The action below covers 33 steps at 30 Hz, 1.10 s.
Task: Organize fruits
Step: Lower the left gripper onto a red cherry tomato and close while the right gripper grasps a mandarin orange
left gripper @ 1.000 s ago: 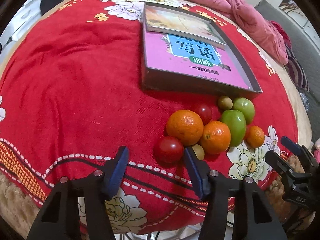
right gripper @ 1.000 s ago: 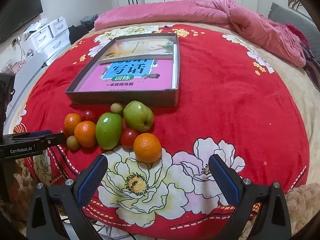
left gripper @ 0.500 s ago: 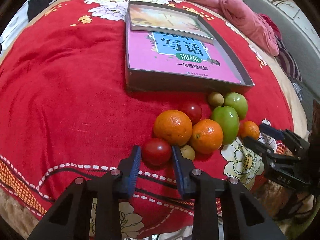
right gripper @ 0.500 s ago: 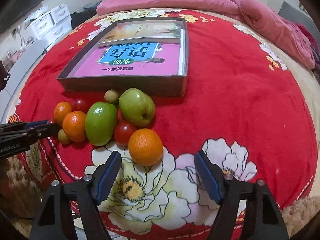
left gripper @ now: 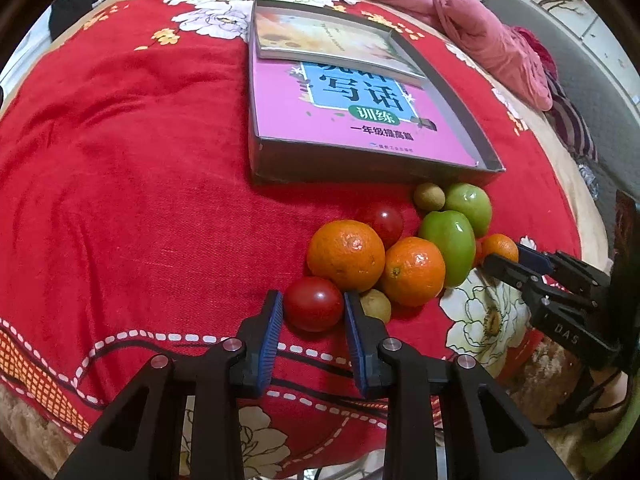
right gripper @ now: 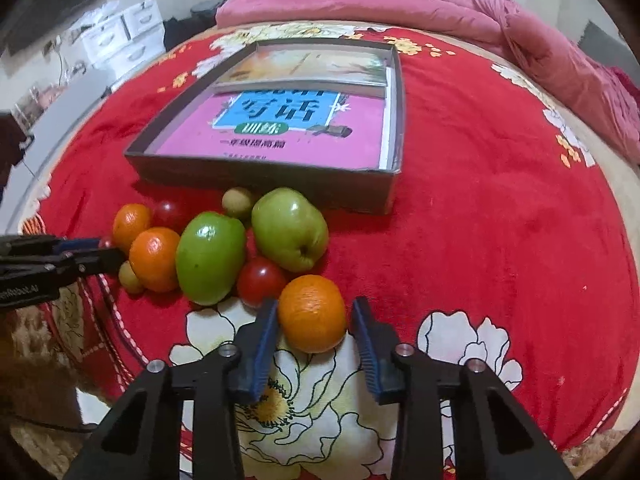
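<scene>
A pile of fruit lies on the red floral blanket in front of a grey box (left gripper: 360,168). My left gripper (left gripper: 314,306) has its blue pads against both sides of a red tomato (left gripper: 313,303) at the near left of the pile. My right gripper (right gripper: 314,314) straddles a small orange (right gripper: 312,312); its left pad touches the orange and a thin gap shows at the right pad. Two larger oranges (left gripper: 346,254), two green apples (right gripper: 210,258), more tomatoes (right gripper: 260,282) and small greenish fruits (left gripper: 429,196) make up the rest of the pile.
The grey box (right gripper: 276,178) holds a pink book (left gripper: 344,116) and a second book behind it. A rolled pink quilt (right gripper: 400,4) lies at the bed's far side. White drawers (right gripper: 120,36) stand beyond the bed on the left.
Both grippers moved forward into the pile and narrowed. The left closed around the tomato. The right came around the small orange from wide open.
</scene>
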### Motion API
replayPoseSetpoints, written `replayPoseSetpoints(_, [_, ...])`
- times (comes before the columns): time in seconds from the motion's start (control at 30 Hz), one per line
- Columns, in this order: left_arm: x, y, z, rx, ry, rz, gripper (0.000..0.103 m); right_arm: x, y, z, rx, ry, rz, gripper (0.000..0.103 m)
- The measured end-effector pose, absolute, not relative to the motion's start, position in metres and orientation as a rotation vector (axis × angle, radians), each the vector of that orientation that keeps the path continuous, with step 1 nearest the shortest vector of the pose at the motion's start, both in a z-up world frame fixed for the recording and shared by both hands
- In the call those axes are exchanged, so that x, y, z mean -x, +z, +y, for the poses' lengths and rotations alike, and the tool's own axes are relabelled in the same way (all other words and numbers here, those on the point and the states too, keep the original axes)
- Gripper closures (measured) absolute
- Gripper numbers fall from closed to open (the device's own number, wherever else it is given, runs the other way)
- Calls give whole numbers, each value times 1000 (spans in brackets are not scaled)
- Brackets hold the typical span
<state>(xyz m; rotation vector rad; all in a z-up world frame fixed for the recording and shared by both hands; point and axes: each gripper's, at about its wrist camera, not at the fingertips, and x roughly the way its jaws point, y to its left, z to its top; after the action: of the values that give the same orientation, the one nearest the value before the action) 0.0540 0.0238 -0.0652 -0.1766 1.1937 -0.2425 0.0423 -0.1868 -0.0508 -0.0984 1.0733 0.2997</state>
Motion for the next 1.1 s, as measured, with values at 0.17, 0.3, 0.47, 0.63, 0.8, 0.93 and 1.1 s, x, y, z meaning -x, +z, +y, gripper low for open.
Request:
replayPoseSetpoints(0.17, [-52,-58,28,193,-245,1167,72,-44,-47,-201,13,299,1071,67])
replayPoseSetpoints(0.3, [-49,-49,28,181,-238,1133,72,-45,-41,-211,-47,296,1051,67])
replayPoseSetpoints(0.47, [-47,-47,28,166,-234,1128,72,-45,-38,-212,-54,306,1044,67])
replayPoseSetpoints(0.63, [-49,-51,26,160,-233,1142,72,-45,-45,-203,-15,324,1072,67])
replayPoseSetpoints(0.8, [-51,-56,27,168,-227,1156,72,-46,-57,-189,66,324,1112,66])
replayPoseSetpoints(0.93, [-51,-55,27,166,-225,1149,72,-48,-63,-179,145,311,1114,67])
replayPoseSetpoints(1.1, [-48,-46,27,162,-227,1112,72,-49,-57,-182,120,349,1090,71])
